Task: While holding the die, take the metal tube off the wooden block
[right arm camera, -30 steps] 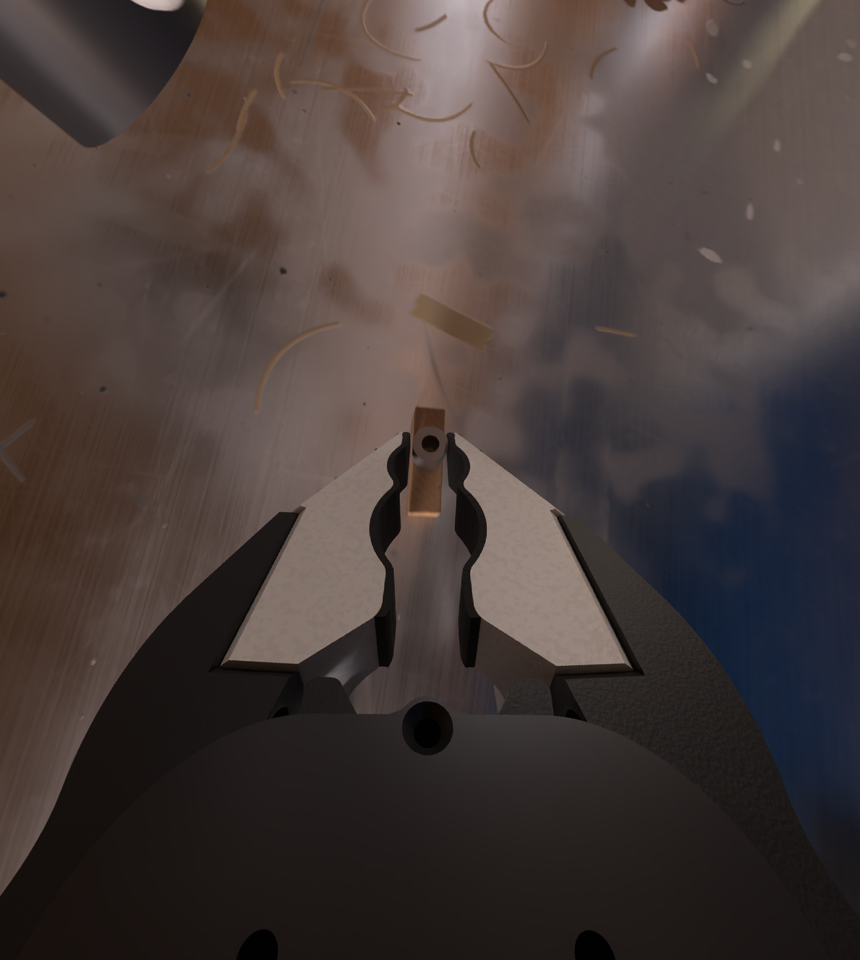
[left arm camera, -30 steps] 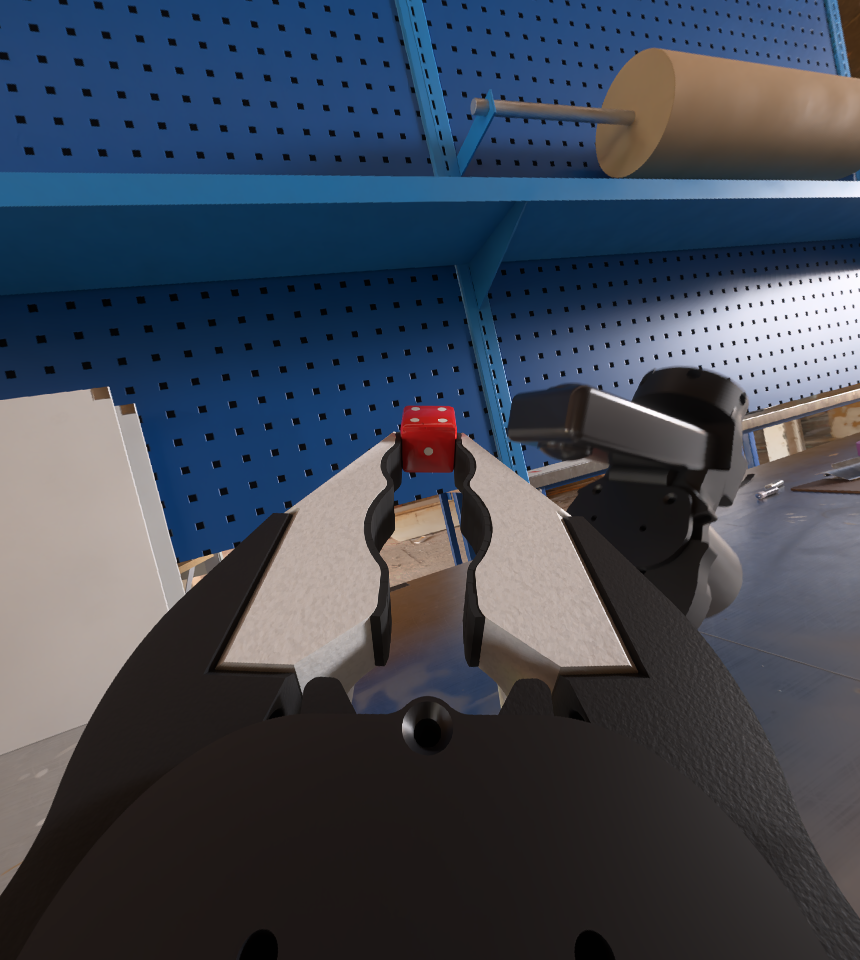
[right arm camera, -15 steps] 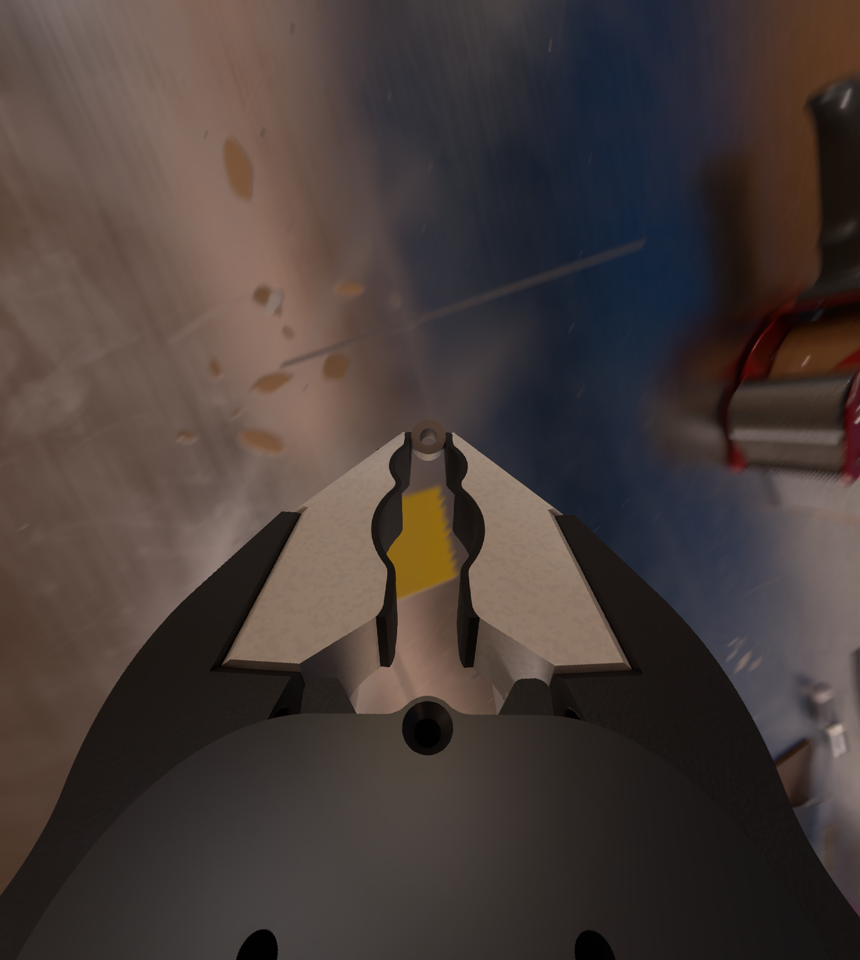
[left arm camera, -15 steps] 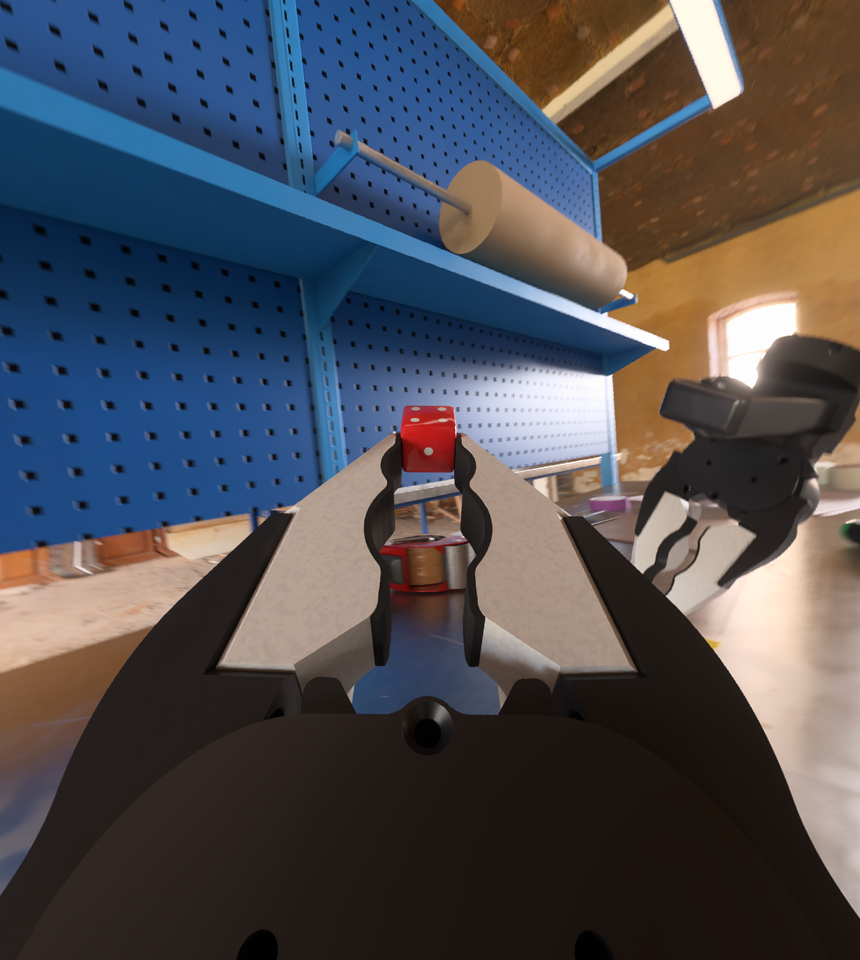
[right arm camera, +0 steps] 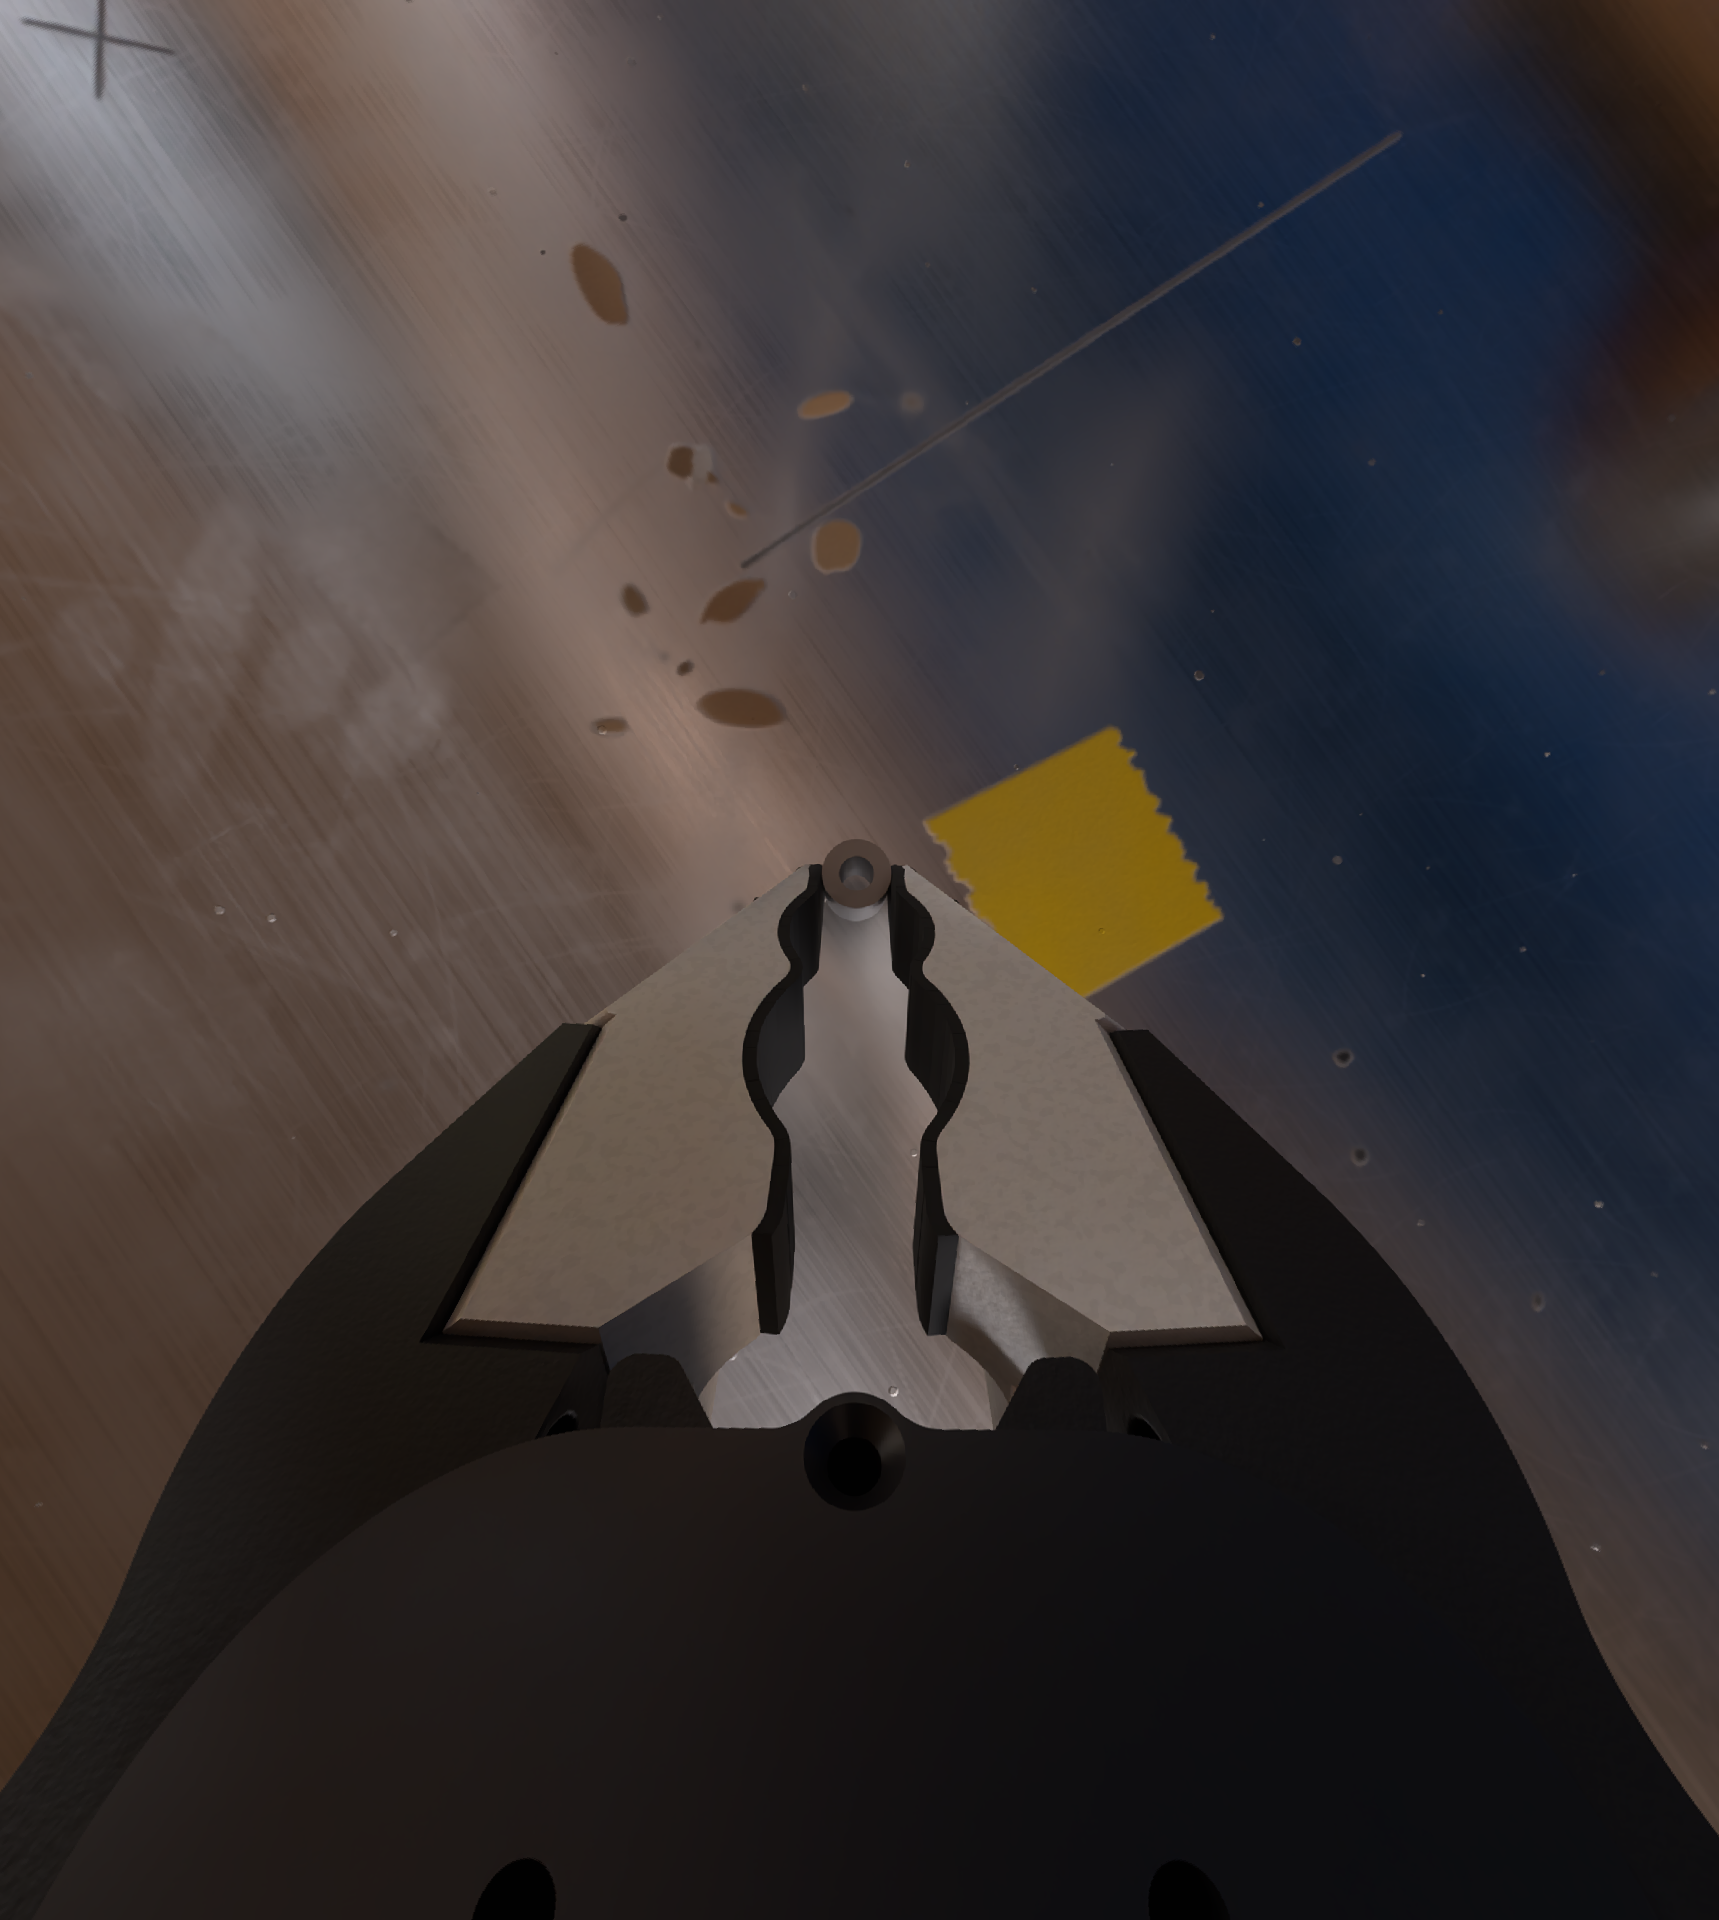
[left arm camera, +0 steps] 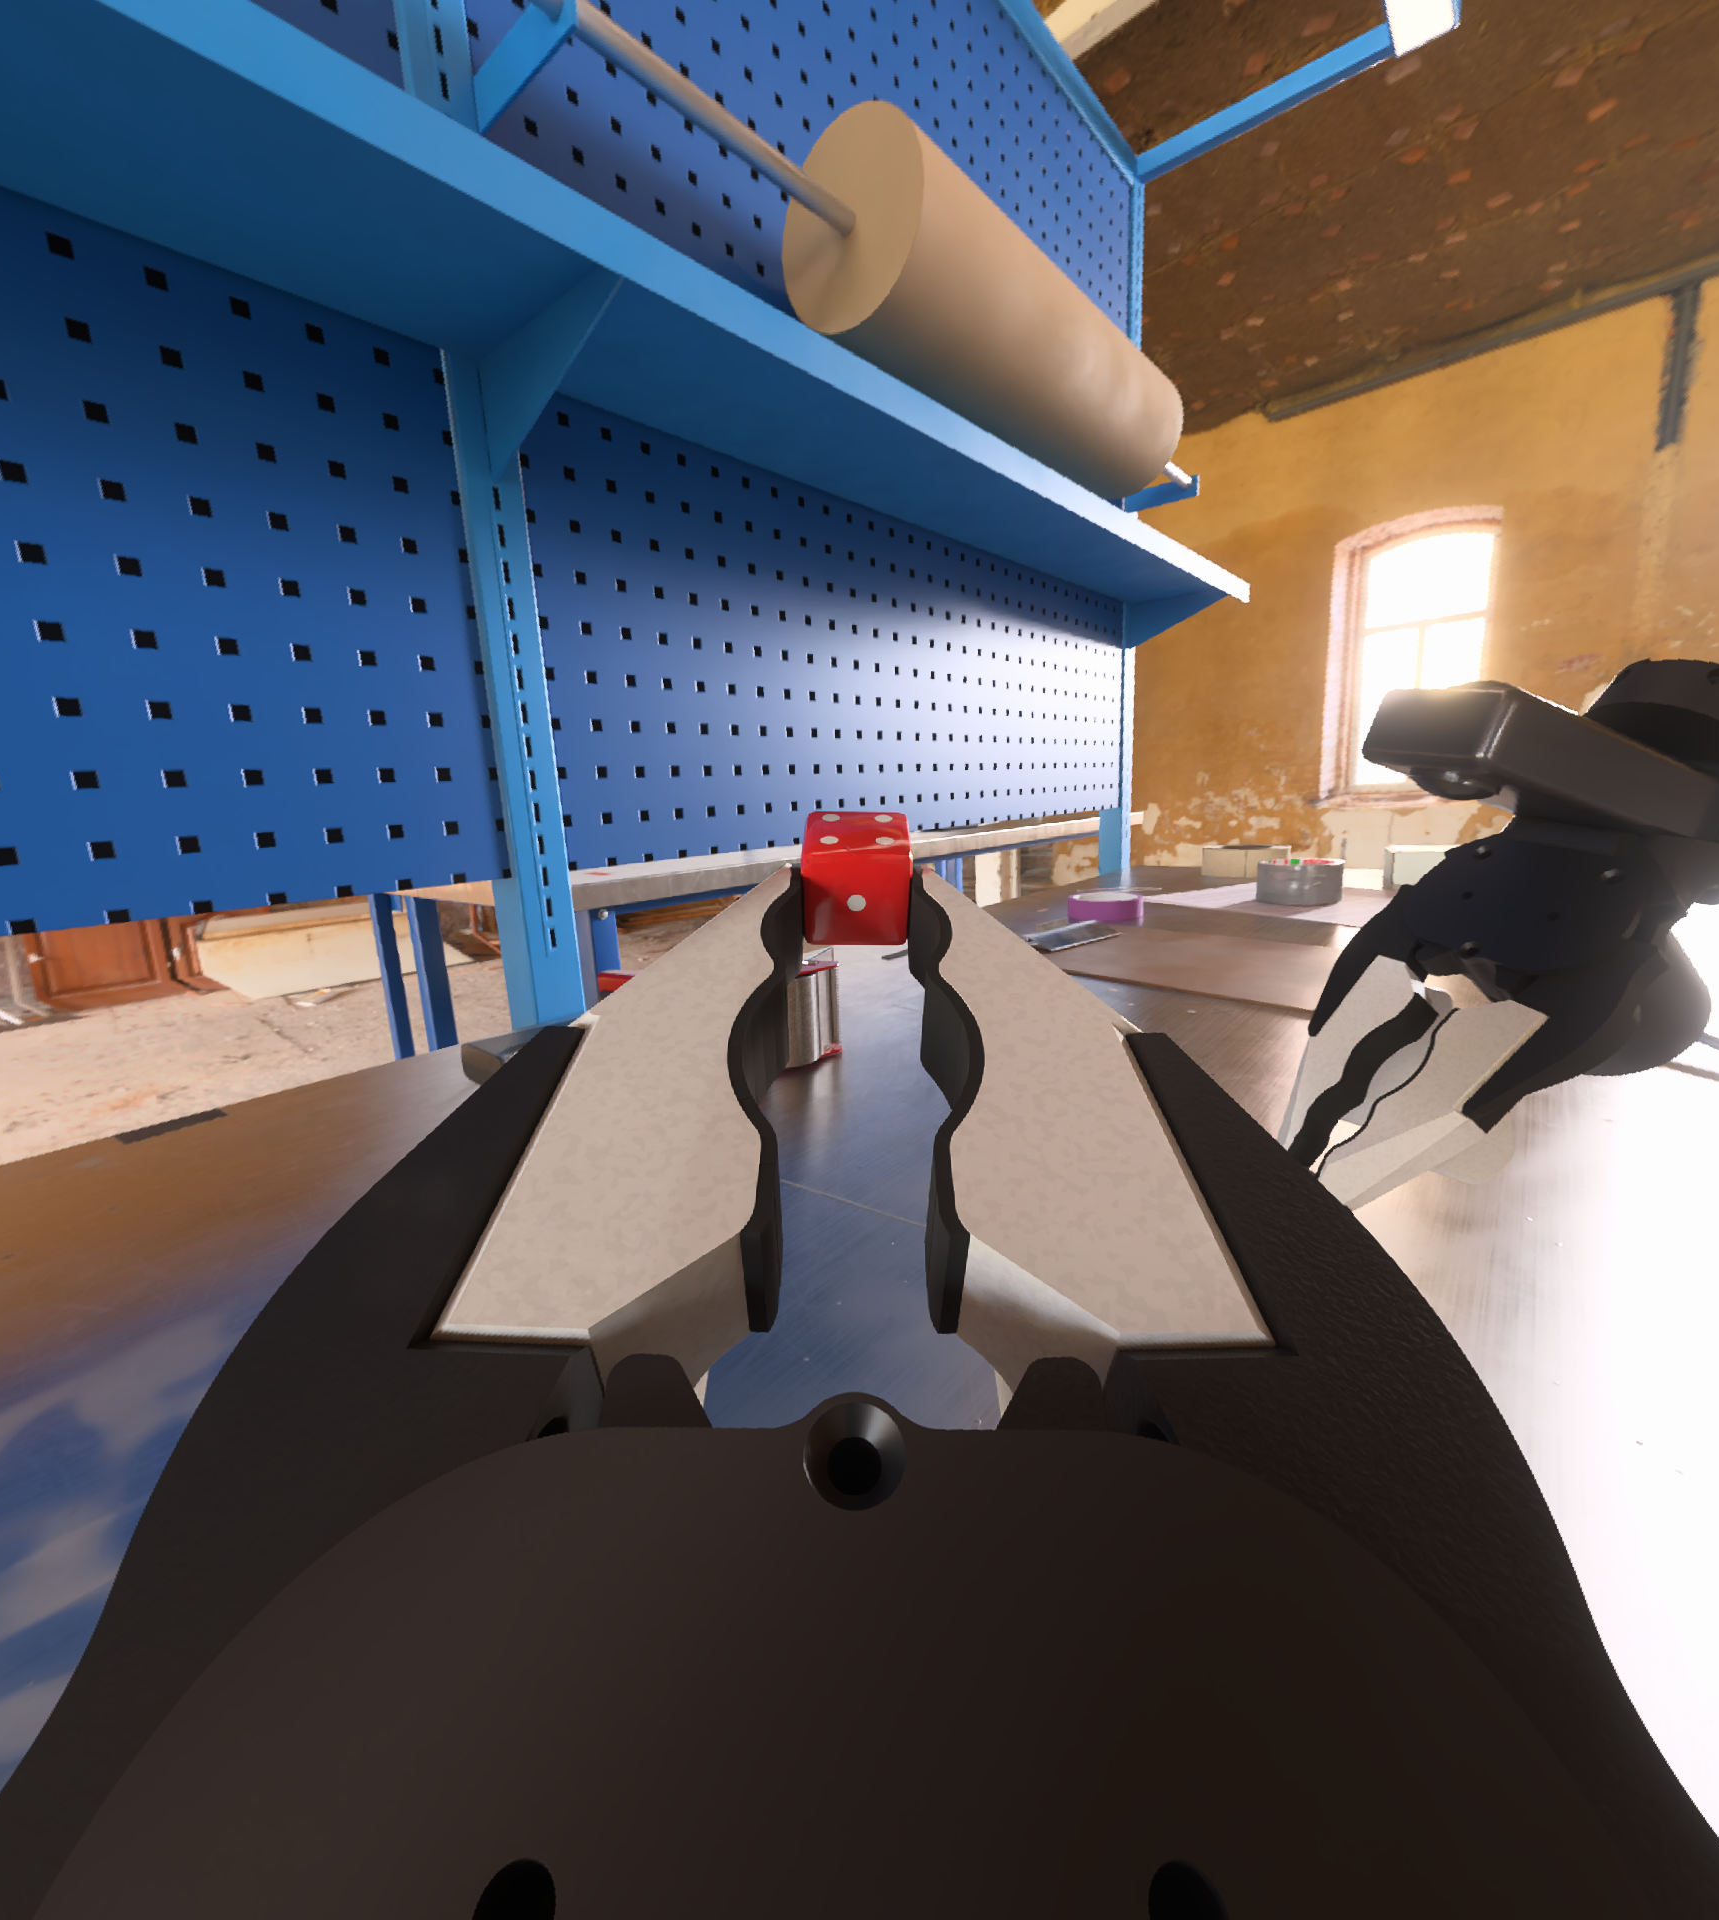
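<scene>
Left wrist view: left gripper point(left arm camera: 856, 894) pinches the red die point(left arm camera: 856, 878) at its fingertips, above the dark table point(left arm camera: 1613, 1351). Right gripper point(left arm camera: 1354, 1132) ahead to the right, tips down. Blue pegboard point(left arm camera: 782, 665) beyond, paper roll point(left arm camera: 980, 301) above. Right wrist view: right gripper point(right arm camera: 857, 878) clamps the metal tube point(right arm camera: 857, 871), seen end-on; yellow tape scrap point(right arm camera: 1073, 862) just right.
</scene>
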Motion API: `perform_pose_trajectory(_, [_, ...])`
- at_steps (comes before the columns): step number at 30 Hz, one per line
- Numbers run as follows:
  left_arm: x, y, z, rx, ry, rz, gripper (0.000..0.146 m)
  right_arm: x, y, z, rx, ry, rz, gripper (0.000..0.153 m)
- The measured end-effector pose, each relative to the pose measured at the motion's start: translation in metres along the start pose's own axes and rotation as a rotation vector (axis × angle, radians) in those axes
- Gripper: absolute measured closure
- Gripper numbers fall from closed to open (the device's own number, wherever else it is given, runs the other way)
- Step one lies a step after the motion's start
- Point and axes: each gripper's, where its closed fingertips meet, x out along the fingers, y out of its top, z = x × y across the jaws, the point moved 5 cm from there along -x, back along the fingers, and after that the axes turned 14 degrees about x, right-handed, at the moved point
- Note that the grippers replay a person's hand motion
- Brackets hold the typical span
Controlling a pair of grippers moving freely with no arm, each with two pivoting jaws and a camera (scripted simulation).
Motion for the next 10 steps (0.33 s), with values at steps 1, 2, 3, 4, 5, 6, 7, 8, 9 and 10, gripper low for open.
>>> perform_pose_trajectory(1, [0.000,-0.001,0.000,0.001,0.004,-0.008,0.127,0.000,-0.001,0.000,0.010,0.008,0.003,0.141])
perform_pose_trajectory(2, [0.000,-0.001,0.000,0.003,0.003,-0.012,0.127,0.000,-0.002,0.000,0.016,0.014,0.008,0.141])
perform_pose_trajectory(3, [0.000,-0.001,0.001,0.005,-0.003,-0.012,0.127,0.000,-0.003,0.000,0.020,0.020,0.015,0.141])
perform_pose_trajectory(4, [0.001,-0.001,0.002,0.006,-0.011,-0.013,0.127,0.000,-0.004,-0.001,0.025,0.030,0.022,0.141])
perform_pose_trajectory(5, [0.001,-0.002,0.003,0.010,-0.018,-0.016,0.127,-0.001,-0.005,-0.002,0.031,0.044,0.024,0.141])
perform_pose_trajectory(6, [0.002,-0.002,0.005,0.015,-0.024,-0.020,0.127,-0.002,-0.006,-0.004,0.036,0.065,0.019,0.141])
perform_pose_trajectory(7, [0.002,-0.002,0.006,0.023,-0.028,-0.022,0.127,-0.004,-0.008,-0.007,0.039,0.094,0.012,0.141])
perform_pose_trajectory(8, [0.002,-0.002,0.006,0.030,-0.031,-0.023,0.127,-0.006,-0.009,-0.008,0.041,0.117,0.009,0.141])
perform_pose_trajectory(9, [0.002,-0.002,0.007,0.035,-0.032,-0.024,0.127,-0.008,-0.009,-0.009,0.043,0.123,0.016,0.141])
perform_pose_trajectory(10, [0.002,-0.002,0.007,0.037,-0.033,-0.024,0.127,-0.010,-0.009,-0.008,0.047,0.116,0.030,0.141])
